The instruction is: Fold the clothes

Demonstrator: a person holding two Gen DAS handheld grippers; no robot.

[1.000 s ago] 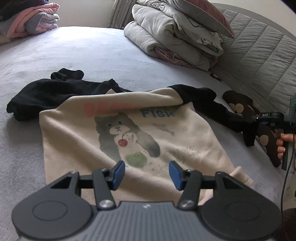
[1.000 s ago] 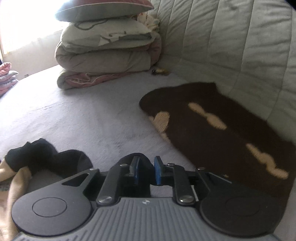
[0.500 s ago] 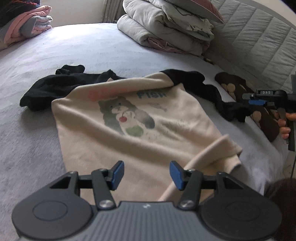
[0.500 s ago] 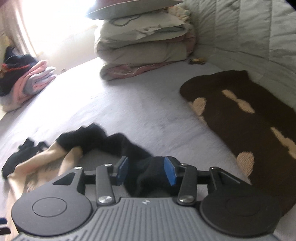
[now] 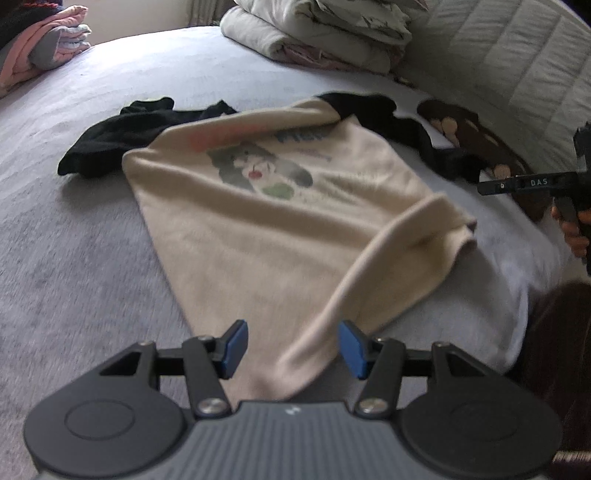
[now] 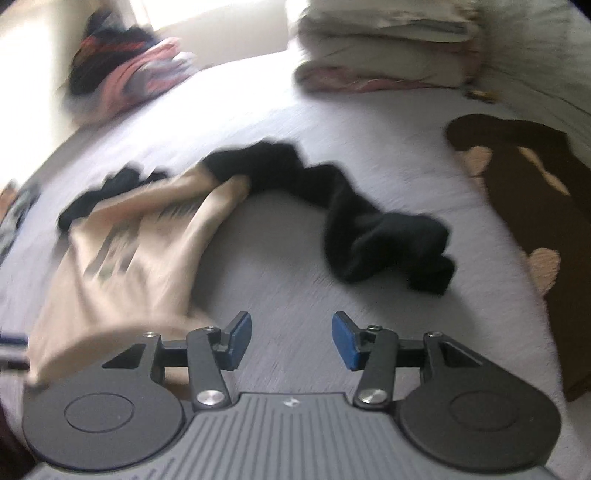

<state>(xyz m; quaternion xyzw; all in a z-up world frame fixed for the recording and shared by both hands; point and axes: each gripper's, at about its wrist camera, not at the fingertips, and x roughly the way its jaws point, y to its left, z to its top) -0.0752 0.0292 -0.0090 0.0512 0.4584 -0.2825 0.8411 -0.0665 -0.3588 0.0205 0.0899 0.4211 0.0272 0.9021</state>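
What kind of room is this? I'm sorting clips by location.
Most likely a bedroom: the cream shirt with black sleeves lies on a grey plush bedspread, a stack of folded grey duvets sits at the far end, and a quilted grey headboard runs along the right.

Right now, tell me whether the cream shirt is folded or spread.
Mostly spread: the cream shirt lies print-up, black sleeves splayed, one corner flipped over.

Shirt (image 5: 280, 229) spread mid-bed (image 5: 74, 258) — folded bedding (image 5: 317, 33) behind, clothes pile (image 5: 40, 48) far left, rug (image 6: 532, 206) right.
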